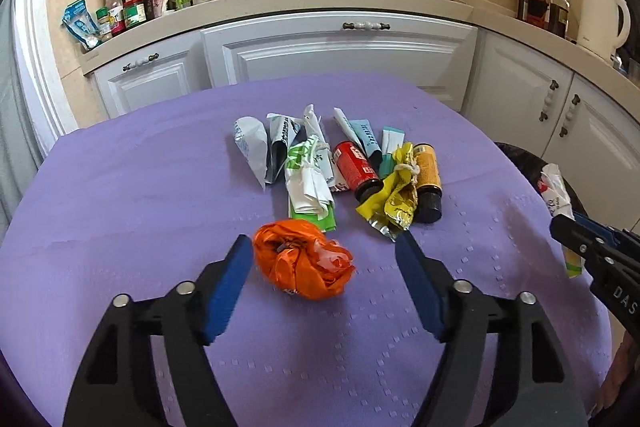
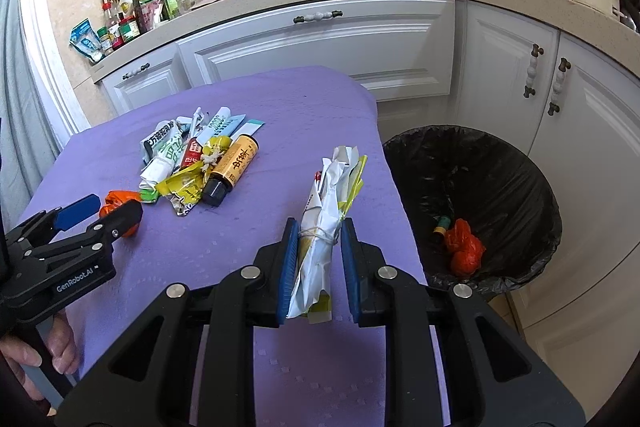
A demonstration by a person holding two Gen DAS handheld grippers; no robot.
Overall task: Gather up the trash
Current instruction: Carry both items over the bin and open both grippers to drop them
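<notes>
- The left gripper [image 1: 324, 255] hangs low over the purple embossed tablecloth [image 1: 120, 207], its blue-padded fingers spread wide apart.
- Between those fingers lies a crumpled orange plastic bag [image 1: 304, 259]; it sits close against the left pad, while the right pad stands clear of it. I cannot tell whether the left pad actually touches it.
- In the right wrist view the same orange bag [image 2: 116, 201] shows partly behind the left gripper [image 2: 108, 211] at the near left of the cloth.
- The right gripper [image 2: 320, 247] is clamped on a white and yellow bundle of folded wrappers tied with string [image 2: 324, 227], which stands up out of the pads, tilted a little to the right, over the right edge of the table.
- Farther back on the cloth sits a loose pile: a red-labelled dark bottle [image 1: 356, 167], an amber-labelled dark bottle [image 1: 428, 183], a crumpled yellow foil wrapper [image 1: 394, 199], a green and white tied wrapper bundle [image 1: 310, 183] and several pale folded packets [image 1: 252, 147].
- To the right of the table stands a round bin lined with a black plastic bag [image 2: 500, 163]; inside it lie a knotted red-orange bag [image 2: 464, 247] and a small dark bottle [image 2: 440, 227].
- White kitchen cabinets [image 1: 340, 55] stand beyond the table.
</notes>
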